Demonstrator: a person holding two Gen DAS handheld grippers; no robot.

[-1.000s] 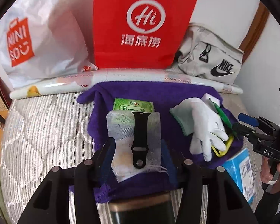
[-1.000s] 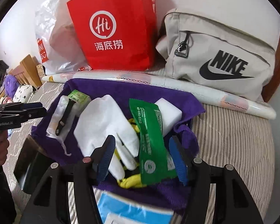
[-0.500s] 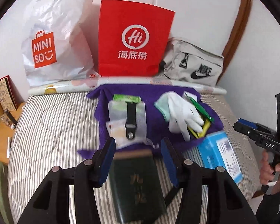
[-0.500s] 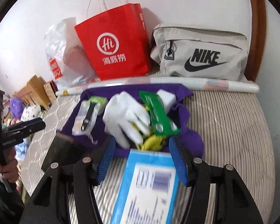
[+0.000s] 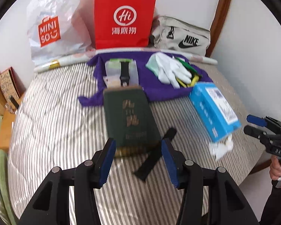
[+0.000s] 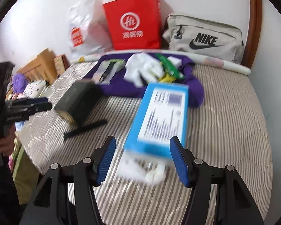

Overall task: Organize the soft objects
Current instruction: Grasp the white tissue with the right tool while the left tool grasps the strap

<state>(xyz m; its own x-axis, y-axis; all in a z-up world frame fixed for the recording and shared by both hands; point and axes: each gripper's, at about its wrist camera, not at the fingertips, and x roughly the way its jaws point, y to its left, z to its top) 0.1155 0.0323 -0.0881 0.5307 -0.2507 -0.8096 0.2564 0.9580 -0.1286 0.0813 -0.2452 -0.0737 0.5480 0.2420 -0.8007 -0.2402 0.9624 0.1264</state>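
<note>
Bright, even daylight; soft shadows under the green book (image 5: 130, 120); motion blur heaviest on the blue box (image 6: 162, 116) nearby; fisheye bending and black vignette toward the corners.

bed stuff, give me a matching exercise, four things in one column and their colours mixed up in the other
Things:
1. paper bag
2. cloth under the small items
3. box near the bed's edge
4. glove

Colours:
A. white
B. blue
C. red
D. purple

Pairs: 1-C, 2-D, 3-B, 4-A
</note>
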